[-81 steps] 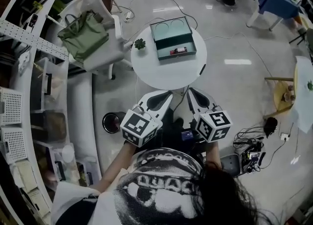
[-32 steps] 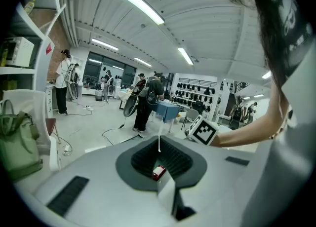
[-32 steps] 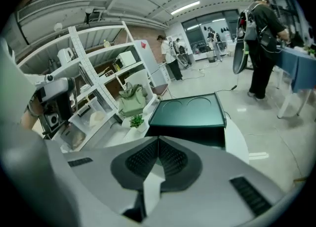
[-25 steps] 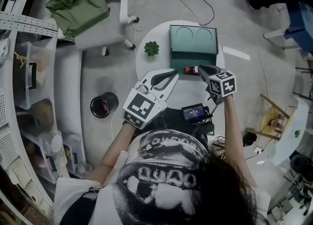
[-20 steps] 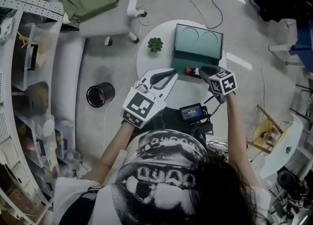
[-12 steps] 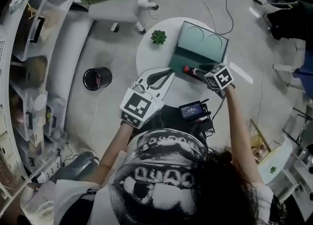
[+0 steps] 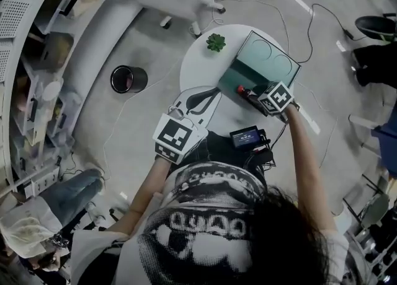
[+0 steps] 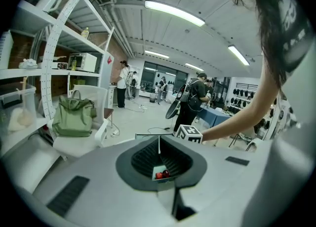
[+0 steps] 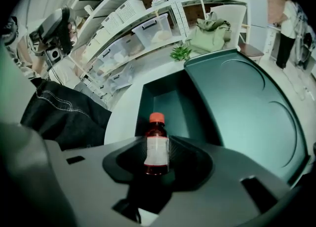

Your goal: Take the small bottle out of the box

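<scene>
A small brown bottle (image 9: pixel 157 144) with a red cap and white label lies in the tray of an open green box (image 7: pixel 239 79) on a round white table (image 7: pixel 201 70). My right gripper (image 7: pixel 252 95) points steeply down at it. Its jaws have just been opening, and the bottle's base sits between them with dark gaps on both sides. My left gripper (image 7: pixel 214 93) hovers over the table's near edge, left of the box, jaws closed to a thin seam (image 8: pixel 159 142) and holding nothing. Below that seam the red cap (image 8: pixel 160 174) shows.
The raised box lid (image 7: pixel 273 61) stands behind the tray. A small succulent (image 7: pixel 216 42) sits at the table's far left. A black bin (image 7: pixel 129 79) and cables lie on the floor. A screen device (image 7: pixel 247 136) is by my lap. Shelving runs along the left.
The right gripper has sunk and rolled over the bottle, and now straddles its base. The left gripper has edged slightly toward the box. The head view has swung round.
</scene>
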Action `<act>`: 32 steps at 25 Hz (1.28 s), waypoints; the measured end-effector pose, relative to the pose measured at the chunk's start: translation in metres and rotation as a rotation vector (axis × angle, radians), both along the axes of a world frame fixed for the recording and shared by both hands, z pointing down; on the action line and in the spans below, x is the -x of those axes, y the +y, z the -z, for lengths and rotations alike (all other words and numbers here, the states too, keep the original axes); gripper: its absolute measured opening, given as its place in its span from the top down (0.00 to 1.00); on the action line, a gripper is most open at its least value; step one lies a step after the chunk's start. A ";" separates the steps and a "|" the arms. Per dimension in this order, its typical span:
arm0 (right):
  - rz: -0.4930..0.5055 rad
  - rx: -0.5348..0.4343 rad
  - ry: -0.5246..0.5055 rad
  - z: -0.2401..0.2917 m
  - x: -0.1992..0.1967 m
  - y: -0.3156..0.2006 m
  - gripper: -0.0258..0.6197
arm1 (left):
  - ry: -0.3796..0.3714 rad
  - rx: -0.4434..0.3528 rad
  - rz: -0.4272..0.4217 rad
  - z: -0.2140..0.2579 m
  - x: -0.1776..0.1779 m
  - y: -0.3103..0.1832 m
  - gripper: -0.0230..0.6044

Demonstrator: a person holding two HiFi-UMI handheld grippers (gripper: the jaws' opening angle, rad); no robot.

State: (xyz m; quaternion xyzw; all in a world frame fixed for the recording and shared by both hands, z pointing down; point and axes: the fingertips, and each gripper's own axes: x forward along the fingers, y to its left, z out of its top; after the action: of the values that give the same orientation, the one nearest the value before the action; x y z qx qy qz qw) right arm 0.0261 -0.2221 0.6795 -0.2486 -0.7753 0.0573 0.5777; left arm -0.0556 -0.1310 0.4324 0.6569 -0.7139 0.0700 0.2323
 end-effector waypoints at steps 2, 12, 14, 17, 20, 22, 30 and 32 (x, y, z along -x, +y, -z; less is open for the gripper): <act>0.005 -0.015 -0.012 0.001 0.001 -0.001 0.74 | -0.002 -0.002 0.027 0.001 -0.003 0.004 0.94; -0.092 -0.120 -0.103 0.014 0.010 -0.018 0.72 | -0.015 -0.007 0.096 0.002 -0.010 0.014 0.94; -0.040 -0.107 -0.063 0.005 0.006 -0.003 0.69 | -0.020 -0.007 0.100 0.001 -0.009 0.013 0.94; 0.003 -0.066 -0.032 -0.001 0.006 0.014 0.66 | -0.020 -0.011 0.099 0.001 -0.011 0.010 0.94; -0.003 -0.030 -0.006 -0.003 0.009 0.016 0.64 | -0.015 -0.008 0.100 0.000 -0.011 0.010 0.94; -0.002 -0.020 0.033 -0.007 0.008 0.015 0.64 | -0.018 -0.008 0.103 -0.002 -0.011 0.011 0.94; 0.103 0.020 0.163 -0.013 0.005 0.019 0.66 | -0.007 -0.005 0.099 -0.005 -0.010 0.008 0.94; 0.129 0.032 0.180 -0.013 0.006 0.021 0.67 | -0.006 -0.007 0.104 -0.005 -0.009 0.008 0.94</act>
State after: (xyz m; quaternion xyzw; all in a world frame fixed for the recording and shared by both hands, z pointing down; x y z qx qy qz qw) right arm 0.0206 -0.2009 0.6920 -0.3009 -0.7018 0.0544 0.6434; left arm -0.0468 -0.1235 0.4372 0.6197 -0.7478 0.0572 0.2312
